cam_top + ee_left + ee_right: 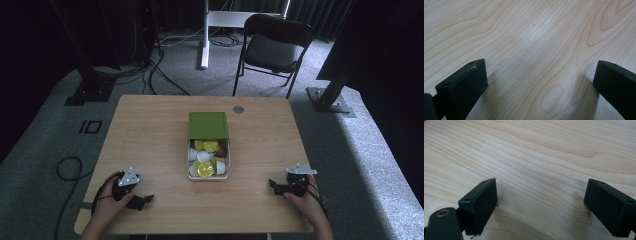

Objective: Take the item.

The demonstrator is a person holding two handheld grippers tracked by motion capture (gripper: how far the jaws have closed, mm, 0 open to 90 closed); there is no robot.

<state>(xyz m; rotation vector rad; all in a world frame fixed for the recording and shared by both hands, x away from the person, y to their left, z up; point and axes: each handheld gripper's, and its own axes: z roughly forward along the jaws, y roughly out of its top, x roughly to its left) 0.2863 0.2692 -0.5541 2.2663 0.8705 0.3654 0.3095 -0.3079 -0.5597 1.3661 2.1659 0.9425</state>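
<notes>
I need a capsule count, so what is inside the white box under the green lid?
The white box holds coffee capsules, yellow-topped, white and one dark brownish. The green lid covers the far end, so anything there is hidden.

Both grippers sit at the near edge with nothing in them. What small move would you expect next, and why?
Probably the right gripper moves forward toward the white box of coffee capsules, whose green lid is slid half back. Both it and the left gripper rest on the wooden table, jaws wide apart over bare wood, and the box stands between them.
</notes>
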